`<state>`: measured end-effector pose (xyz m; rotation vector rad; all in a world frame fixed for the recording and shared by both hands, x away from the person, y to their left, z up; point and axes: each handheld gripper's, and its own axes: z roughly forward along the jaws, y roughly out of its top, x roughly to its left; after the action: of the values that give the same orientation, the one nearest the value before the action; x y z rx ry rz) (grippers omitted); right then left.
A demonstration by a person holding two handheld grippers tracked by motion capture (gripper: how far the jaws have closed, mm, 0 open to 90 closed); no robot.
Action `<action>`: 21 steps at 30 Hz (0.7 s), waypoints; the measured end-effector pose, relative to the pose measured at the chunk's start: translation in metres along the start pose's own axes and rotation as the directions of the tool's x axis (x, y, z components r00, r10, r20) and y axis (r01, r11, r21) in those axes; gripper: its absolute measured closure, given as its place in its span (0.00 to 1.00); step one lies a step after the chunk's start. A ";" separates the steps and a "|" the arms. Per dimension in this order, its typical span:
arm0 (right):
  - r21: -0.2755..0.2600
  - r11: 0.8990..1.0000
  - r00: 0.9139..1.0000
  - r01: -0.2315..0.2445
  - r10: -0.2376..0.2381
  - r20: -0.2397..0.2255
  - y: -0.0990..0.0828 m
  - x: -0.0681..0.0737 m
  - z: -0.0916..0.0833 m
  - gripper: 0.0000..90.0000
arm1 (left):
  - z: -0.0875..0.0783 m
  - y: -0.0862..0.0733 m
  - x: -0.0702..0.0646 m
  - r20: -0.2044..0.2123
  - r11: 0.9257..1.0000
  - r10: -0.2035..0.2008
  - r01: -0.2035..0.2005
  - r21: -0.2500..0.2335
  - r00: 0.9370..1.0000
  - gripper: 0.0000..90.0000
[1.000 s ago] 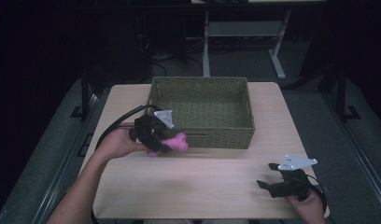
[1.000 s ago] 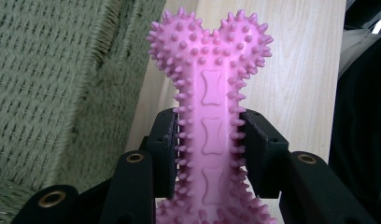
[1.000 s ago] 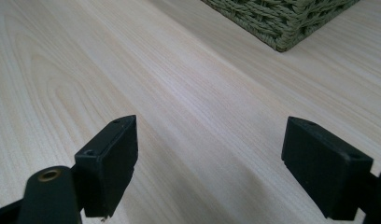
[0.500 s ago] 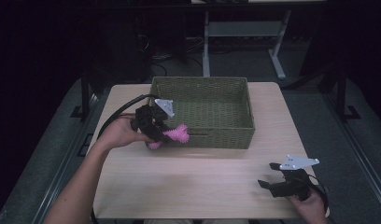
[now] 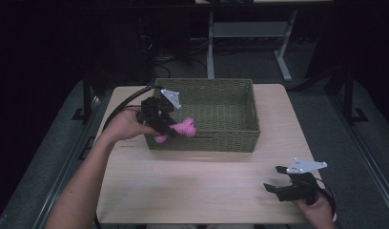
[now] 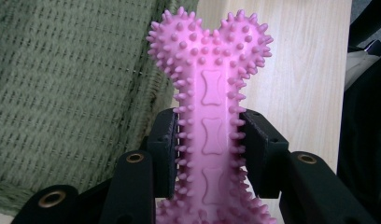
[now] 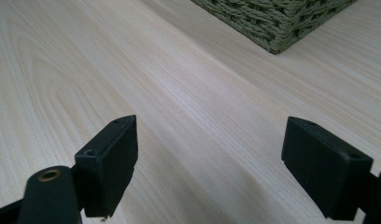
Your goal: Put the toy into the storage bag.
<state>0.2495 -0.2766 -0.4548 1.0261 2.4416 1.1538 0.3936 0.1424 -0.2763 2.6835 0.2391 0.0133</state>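
A pink spiked bone (image 6: 211, 126) is clamped at its narrow shaft between the two black pads of the left gripper (image 5: 163, 125), which press on it from either side. In the left gripper view the bone's knobbed end stands up past the pads, with the basket (image 6: 62, 93) to its left and the bare table (image 6: 291, 70) to its right. From the high view the bone (image 5: 180, 129) is seen held at the basket's (image 5: 230, 143) front left corner, one end over the rim and the other outside the front wall; whether it touches the weave cannot quite be told from there. The left gripper is held by a hand (image 5: 123, 126) that comes in over the left part of the table (image 5: 192, 186).

The right gripper (image 5: 283, 188) is held low near the front right corner of the table, well apart from the basket. Its jaws are spread wide, and nothing is gripped between them: in the right gripper view bare wood (image 7: 202, 121) is seen between the pads (image 7: 114, 158), with a corner of the basket (image 7: 277, 23) farther off.
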 end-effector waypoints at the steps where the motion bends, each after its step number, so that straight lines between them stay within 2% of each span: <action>1: 0.000 1.000 1.000 0.000 0.000 0.000 0.000 0.000 0.000 0.20 | -0.001 0.002 0.001 0.000 1.000 0.004 -0.004 0.004 1.000 0.66; 3: 0.001 1.000 1.000 0.001 -0.001 0.001 0.000 0.000 0.000 0.20 | -0.002 0.004 0.003 -0.002 1.000 0.014 -0.013 0.012 1.000 0.66; 11: 0.002 1.000 1.000 0.012 -0.012 -0.001 0.001 0.000 0.001 0.20 | -0.005 0.008 0.014 0.001 1.000 -0.003 0.003 0.006 1.000 0.66; 21: 0.007 1.000 1.000 0.020 -0.020 -0.002 0.002 0.001 0.001 0.20 | 0.002 0.010 0.034 0.010 0.999 -0.031 0.031 0.017 0.999 0.66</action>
<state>0.2498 -0.2744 -0.4539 1.0005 2.4531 1.1413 0.4288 0.1386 -0.2753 2.6957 0.2787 -0.0115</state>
